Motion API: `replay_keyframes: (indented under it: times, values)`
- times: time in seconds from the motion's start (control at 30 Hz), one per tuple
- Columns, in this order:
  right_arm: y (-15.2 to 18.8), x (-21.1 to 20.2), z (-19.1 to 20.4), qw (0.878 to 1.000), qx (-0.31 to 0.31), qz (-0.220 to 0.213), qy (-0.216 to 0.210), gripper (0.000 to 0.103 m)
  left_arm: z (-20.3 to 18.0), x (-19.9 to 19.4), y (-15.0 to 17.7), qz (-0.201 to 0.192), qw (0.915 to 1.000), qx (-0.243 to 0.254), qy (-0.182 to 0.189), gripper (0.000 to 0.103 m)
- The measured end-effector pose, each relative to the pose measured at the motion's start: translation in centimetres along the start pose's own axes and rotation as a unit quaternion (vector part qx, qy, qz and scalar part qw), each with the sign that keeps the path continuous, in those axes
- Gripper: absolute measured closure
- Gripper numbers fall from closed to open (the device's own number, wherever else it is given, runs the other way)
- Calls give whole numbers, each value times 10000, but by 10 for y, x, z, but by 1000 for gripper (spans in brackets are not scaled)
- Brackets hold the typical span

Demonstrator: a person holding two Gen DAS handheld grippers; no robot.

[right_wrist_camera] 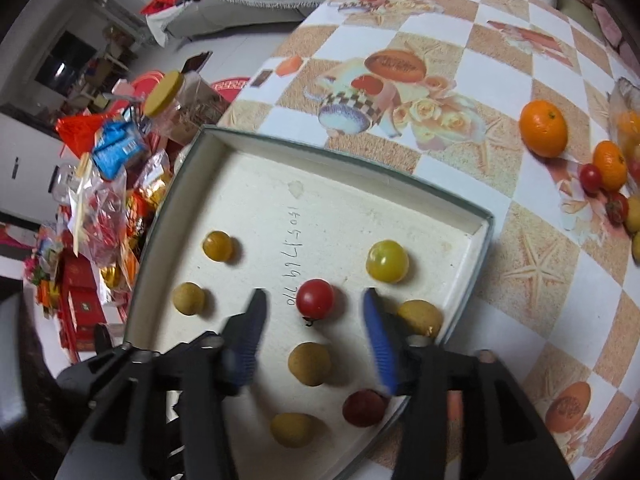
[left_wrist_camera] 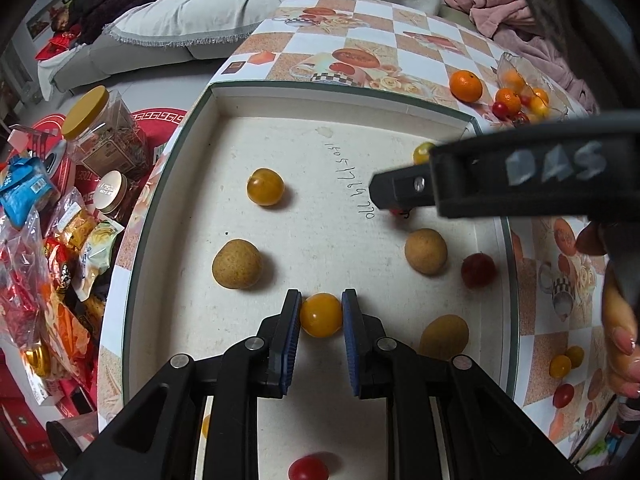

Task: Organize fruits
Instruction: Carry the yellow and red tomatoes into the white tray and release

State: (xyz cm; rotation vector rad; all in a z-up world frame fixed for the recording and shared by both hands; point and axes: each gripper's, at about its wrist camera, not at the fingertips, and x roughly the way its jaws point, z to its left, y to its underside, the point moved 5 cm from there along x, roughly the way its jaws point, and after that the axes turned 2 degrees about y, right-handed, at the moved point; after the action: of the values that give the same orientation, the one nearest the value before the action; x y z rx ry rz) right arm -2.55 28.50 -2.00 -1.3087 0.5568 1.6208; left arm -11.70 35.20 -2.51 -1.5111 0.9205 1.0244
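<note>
A shallow white box tray (left_wrist_camera: 320,92) (right_wrist_camera: 344,156) holds several small fruits. My left gripper (left_wrist_camera: 321,314) is shut on a yellow cherry tomato (left_wrist_camera: 321,315), low over the tray floor. Near it lie another yellow tomato (left_wrist_camera: 265,186) and brown longans (left_wrist_camera: 237,264) (left_wrist_camera: 425,251). My right gripper (right_wrist_camera: 314,312) is open above the tray, its blurred blue pads either side of a red cherry tomato (right_wrist_camera: 315,298) lying on the floor. It shows as a black body in the left wrist view (left_wrist_camera: 400,190). A yellow-green tomato (right_wrist_camera: 387,261) lies beyond.
On the checkered tablecloth (right_wrist_camera: 440,40) to the right are mandarins (right_wrist_camera: 544,128) (left_wrist_camera: 466,86), loose cherry tomatoes (left_wrist_camera: 560,366) and a glass bowl (left_wrist_camera: 532,88) with fruit. Snack bags and jars (left_wrist_camera: 92,120) crowd the floor left of the table. A sofa (left_wrist_camera: 240,8) stands behind.
</note>
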Motion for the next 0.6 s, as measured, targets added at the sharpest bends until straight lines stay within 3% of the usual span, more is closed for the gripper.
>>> replay_keyframes:
  times: [0.13, 0.3, 0.47, 0.6]
  values:
    - [2, -16, -1, 9996, 179, -138, -147, 26, -1, -1, 2, 26, 10000, 15, -16, 81]
    - [7, -38, -12, 9981, 510, -272, -230, 20, -3, -2, 6, 90, 9999, 64, -3, 81]
    - [23, -59, -29, 9939, 979, -320, -403, 0, -4, -3, 10, 169, 9998, 73, 65, 81]
    - [36, -68, -33, 9922, 1128, -275, -446, 0, -4, -4, 10, 229, 9997, 71, 104, 81]
